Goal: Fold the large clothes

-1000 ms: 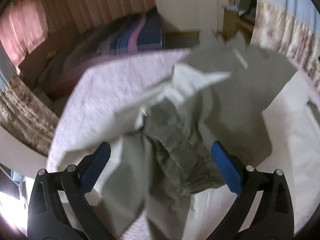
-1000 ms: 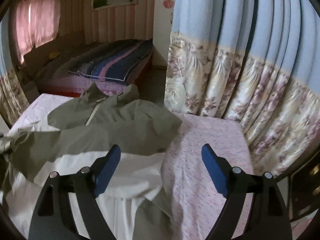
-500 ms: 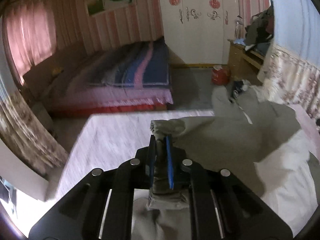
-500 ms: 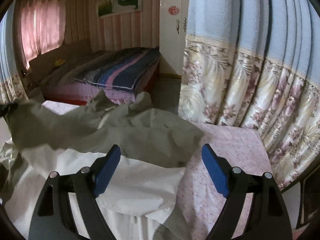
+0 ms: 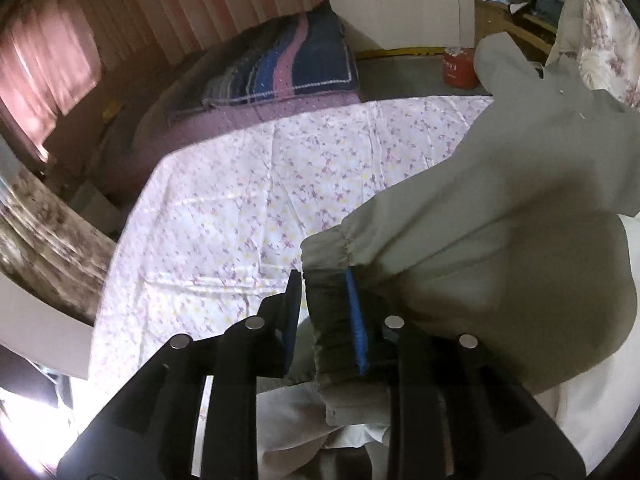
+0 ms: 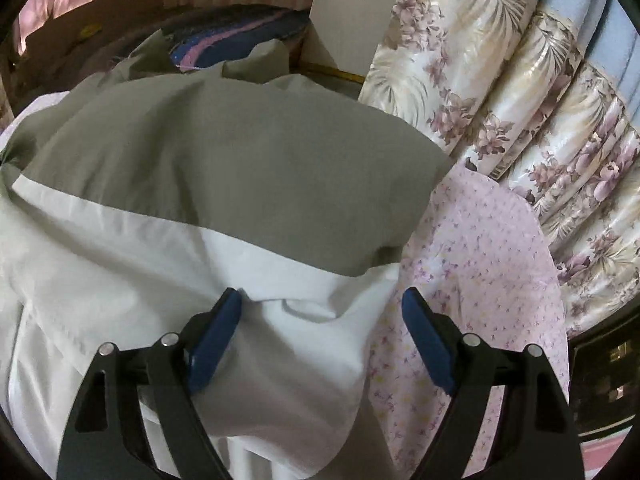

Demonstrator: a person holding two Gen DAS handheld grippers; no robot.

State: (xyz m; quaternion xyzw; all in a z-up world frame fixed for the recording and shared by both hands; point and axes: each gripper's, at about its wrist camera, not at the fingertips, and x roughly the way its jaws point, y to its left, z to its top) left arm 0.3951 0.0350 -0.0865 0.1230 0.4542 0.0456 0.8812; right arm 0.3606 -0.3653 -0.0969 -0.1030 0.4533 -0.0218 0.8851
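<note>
A large jacket, grey-green [image 6: 240, 152] on top and white [image 6: 120, 248] below, lies on a floral sheet [image 5: 240, 200]. In the left wrist view one sleeve [image 5: 480, 220] stretches out from the right. Its elastic cuff [image 5: 324, 252] sits between the jaws of my left gripper [image 5: 322, 280]. Those jaws are opening: the cuff rests against the right pad, and a thin gap shows at the left pad. My right gripper [image 6: 320, 296] stands open low over the jacket's white part near its right edge. The left finger [image 6: 216, 340] touches the cloth.
Beyond the sheet stands a bed with a striped blue and pink blanket [image 5: 288, 68]. A red container [image 5: 460, 70] is on the floor by wooden furniture [image 5: 504, 20]. A flowered curtain [image 6: 520, 100] hangs close along the right side of the sheet [image 6: 480, 260].
My left gripper shut on the sleeve cuff, carried it out over the floral sheet, and its jaws have now parted a little. My right gripper sank toward the jacket, staying open.
</note>
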